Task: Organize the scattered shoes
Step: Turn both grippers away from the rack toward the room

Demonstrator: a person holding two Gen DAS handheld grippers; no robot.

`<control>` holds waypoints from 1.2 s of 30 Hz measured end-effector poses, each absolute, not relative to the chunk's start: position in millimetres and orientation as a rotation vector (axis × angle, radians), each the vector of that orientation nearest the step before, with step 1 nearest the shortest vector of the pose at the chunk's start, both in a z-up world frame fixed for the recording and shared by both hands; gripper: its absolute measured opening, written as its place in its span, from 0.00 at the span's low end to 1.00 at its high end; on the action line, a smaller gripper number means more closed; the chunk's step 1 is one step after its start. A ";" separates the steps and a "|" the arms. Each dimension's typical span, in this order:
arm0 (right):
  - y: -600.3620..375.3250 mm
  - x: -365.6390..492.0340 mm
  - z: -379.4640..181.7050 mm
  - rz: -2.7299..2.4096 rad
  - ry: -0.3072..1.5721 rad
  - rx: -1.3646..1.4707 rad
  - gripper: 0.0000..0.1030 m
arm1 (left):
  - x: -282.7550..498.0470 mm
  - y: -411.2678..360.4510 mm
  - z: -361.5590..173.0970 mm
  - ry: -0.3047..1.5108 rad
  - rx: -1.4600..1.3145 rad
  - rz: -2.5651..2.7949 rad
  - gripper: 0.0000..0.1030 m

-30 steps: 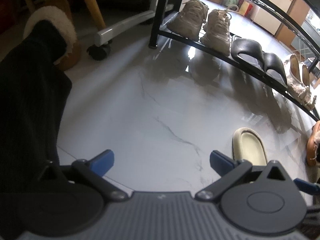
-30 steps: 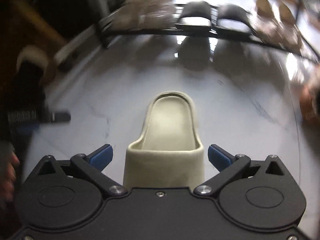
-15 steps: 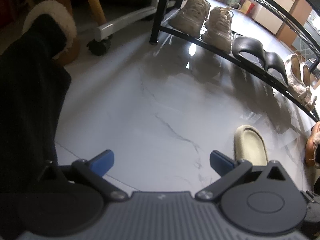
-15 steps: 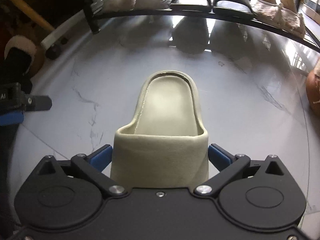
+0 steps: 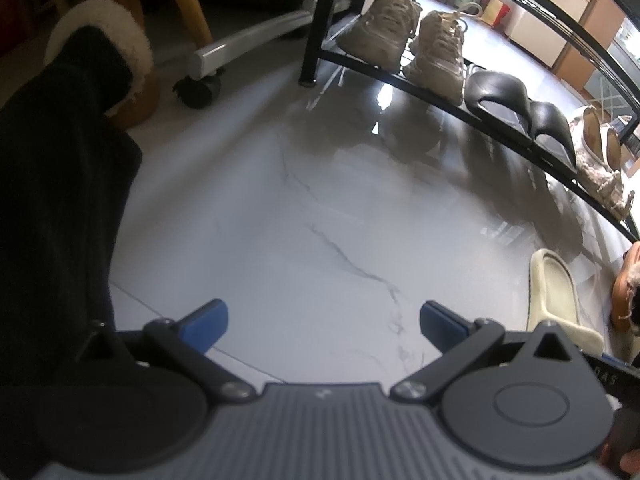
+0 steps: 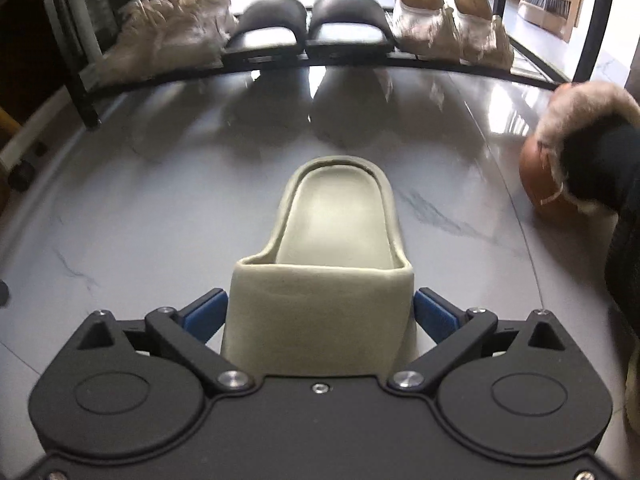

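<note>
A beige slide slipper (image 6: 336, 240) lies on the grey marble floor, heel end pointing to the shoe rack (image 6: 280, 65). My right gripper (image 6: 320, 314) is open, its blue fingers (image 6: 204, 314) straddling the slipper's wide strap on both sides. I cannot tell if the pads touch it. In the left wrist view the same slipper (image 5: 556, 296) sits at the far right. My left gripper (image 5: 322, 320) is open over bare floor, holding nothing. On the rack stand beige sneakers (image 5: 400, 40), black slides (image 5: 504, 92) and pale flats (image 5: 596, 160).
A person's foot in a brown fur-lined slipper (image 6: 560, 184) stands just right of the beige slipper. The other foot (image 5: 120, 60) and a black trouser leg fill the left of the left wrist view. A wheeled white frame leg (image 5: 208, 56) stands by the rack's post.
My right gripper has slid forward over the beige slipper, so the strap now fills the gap between its fingers. The left gripper has drifted; the slipper moved to its right edge.
</note>
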State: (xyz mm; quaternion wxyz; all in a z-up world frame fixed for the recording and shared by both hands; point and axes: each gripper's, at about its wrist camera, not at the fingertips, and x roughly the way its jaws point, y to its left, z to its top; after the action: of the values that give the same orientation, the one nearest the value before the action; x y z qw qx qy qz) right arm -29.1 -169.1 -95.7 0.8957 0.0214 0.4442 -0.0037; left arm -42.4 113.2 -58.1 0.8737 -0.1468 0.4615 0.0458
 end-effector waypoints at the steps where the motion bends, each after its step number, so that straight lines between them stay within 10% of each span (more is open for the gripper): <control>1: -169.3 -28.0 -95.6 -0.007 0.924 0.040 0.99 | -42.2 113.2 -58.2 0.965 -0.306 0.096 0.99; 26: -222.1 -138.7 137.0 0.218 0.244 0.251 1.00 | -41.4 78.2 -41.2 0.977 -0.340 -0.015 0.99; 36: -393.0 -218.9 236.3 0.122 -0.014 0.662 1.00 | -22.0 -93.7 122.8 0.798 -0.322 -0.441 0.99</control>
State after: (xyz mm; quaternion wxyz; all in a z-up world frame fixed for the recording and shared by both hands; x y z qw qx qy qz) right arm -218.9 -393.0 236.3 0.9438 0.3248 -0.0069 0.0598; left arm -22.0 -93.7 122.8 0.8854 -0.1548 0.3835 -0.2121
